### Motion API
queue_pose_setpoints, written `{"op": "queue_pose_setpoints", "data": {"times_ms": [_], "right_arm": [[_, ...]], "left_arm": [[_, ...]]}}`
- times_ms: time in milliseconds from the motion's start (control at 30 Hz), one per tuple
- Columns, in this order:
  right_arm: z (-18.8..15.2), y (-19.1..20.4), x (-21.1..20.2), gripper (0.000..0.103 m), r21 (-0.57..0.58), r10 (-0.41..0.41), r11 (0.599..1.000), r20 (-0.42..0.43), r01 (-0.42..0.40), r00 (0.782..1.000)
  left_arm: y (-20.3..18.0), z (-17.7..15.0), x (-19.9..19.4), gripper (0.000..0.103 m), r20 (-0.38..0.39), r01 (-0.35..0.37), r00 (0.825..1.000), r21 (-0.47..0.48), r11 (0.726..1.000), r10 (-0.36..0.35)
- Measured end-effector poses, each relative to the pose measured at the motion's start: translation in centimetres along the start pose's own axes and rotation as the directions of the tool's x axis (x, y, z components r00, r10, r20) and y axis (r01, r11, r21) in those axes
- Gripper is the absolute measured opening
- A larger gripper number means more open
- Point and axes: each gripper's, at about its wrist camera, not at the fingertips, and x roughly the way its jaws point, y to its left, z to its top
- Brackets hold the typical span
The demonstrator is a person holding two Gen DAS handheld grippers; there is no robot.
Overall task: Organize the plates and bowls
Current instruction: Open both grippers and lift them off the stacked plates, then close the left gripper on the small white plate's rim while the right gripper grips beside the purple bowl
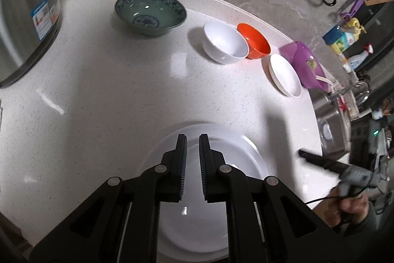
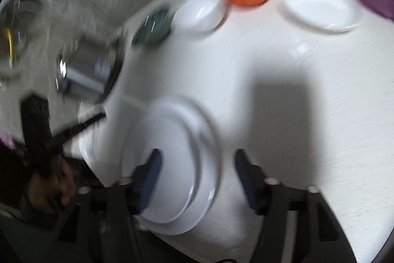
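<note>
Evidently the stacking step was just being completed: we found the white plates (image 1: 209, 189) — two, by the doubled rims in the right wrist view — nested on the counter (image 1: 110, 90) directly below both tools. The left gripper (image 1: 192, 169) was clenched on nothing, poised over the stack. The right gripper (image 2: 197, 179) stood released, its jaws straddling the plates' near rim without pressing it. To finish well, we judged both tools should lift straight clear, so no pad catches a rim and shifts the top plate off centre.

Our count along the far edge: one green patterned bowl (image 1: 150, 12), one white bowl (image 1: 225, 42), one orange bowl (image 1: 254, 41) touching it, one shallow white dish (image 1: 285, 75) — possibly two stacked, we could not tell — and one purple container (image 1: 305, 63).
</note>
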Motion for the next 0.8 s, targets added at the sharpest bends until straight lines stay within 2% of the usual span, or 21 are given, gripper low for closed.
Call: {"op": "queue_pose_setpoints", "data": {"times_ms": [67, 100, 133, 200, 233, 267, 300, 367, 433, 500, 600, 667, 800], "right_arm": [[1.4, -3.1, -3.7, 0.077, 0.087, 0.060, 0.994, 0.109, -0.070, 0.992], [1.8, -4.8, -5.4, 0.083, 0.123, 0.091, 0.986, 0.172, -0.114, 0.981], [2.4, -7.3, -7.7, 0.087, 0.178, 0.119, 0.969, 0.265, -0.170, 0.957], [3.2, -11.1, -10.4, 0.097, 0.255, 0.127, 0.937, 0.383, -0.238, 0.915], [3.7, -13.2, -11.6, 0.099, 0.289, 0.110, 0.923, 0.434, -0.254, 0.894], [4.4, -15.2, -12.6, 0.103, 0.312, 0.078, 0.918, 0.463, -0.244, 0.883], [5.1, -16.5, -13.0, 0.103, 0.324, 0.052, 0.919, 0.466, -0.226, 0.883], [7.2, -19.6, -12.8, 0.103, 0.368, 0.032, 0.906, 0.439, -0.212, 0.898], [8.8, -22.5, -12.0, 0.100, 0.412, 0.041, 0.883, 0.409, -0.225, 0.912], [9.9, -23.9, -10.9, 0.092, 0.435, 0.046, 0.873, 0.375, -0.220, 0.926], [11.2, -25.0, -9.2, 0.089, 0.432, 0.075, 0.875, 0.321, -0.217, 0.944], [11.7, -25.0, -8.2, 0.088, 0.423, 0.087, 0.882, 0.289, -0.209, 0.953], [12.4, -25.7, -6.8, 0.087, 0.428, 0.094, 0.880, 0.272, -0.208, 0.958]], "left_arm": [[-2.9, 0.9, 0.2, 0.009, 0.054, 0.032, 0.998, 0.085, 0.996, -0.037], [-4.0, 1.0, 0.1, 0.009, 0.066, 0.036, 0.997, 0.117, 0.993, -0.044], [-5.3, 1.7, 0.7, 0.009, 0.058, 0.046, 0.997, 0.136, 0.990, -0.054], [-7.9, 3.5, 2.8, 0.009, -0.004, 0.055, 0.998, 0.162, 0.985, -0.055], [-9.1, 4.6, 3.9, 0.009, -0.035, 0.063, 0.998, 0.169, 0.984, -0.058], [-10.6, 6.0, 5.4, 0.009, -0.075, 0.088, 0.994, 0.166, 0.982, -0.076], [-11.7, 7.2, 6.8, 0.009, -0.109, 0.120, 0.989, 0.159, 0.980, -0.103], [-13.9, 9.4, 9.5, 0.009, -0.156, 0.174, 0.976, 0.157, 0.972, -0.149], [-16.5, 11.6, 12.2, 0.009, -0.165, 0.171, 0.976, 0.187, 0.967, -0.141], [-18.7, 13.1, 14.9, 0.009, -0.200, 0.179, 0.970, 0.190, 0.965, -0.141], [-20.3, 14.5, 18.6, 0.009, -0.234, 0.136, 0.968, 0.187, 0.973, -0.090], [-20.4, 14.9, 20.6, 0.009, -0.255, 0.123, 0.963, 0.149, 0.981, -0.082], [-19.8, 15.0, 23.4, 0.009, -0.275, 0.085, 0.960, 0.096, 0.992, -0.056]]}}
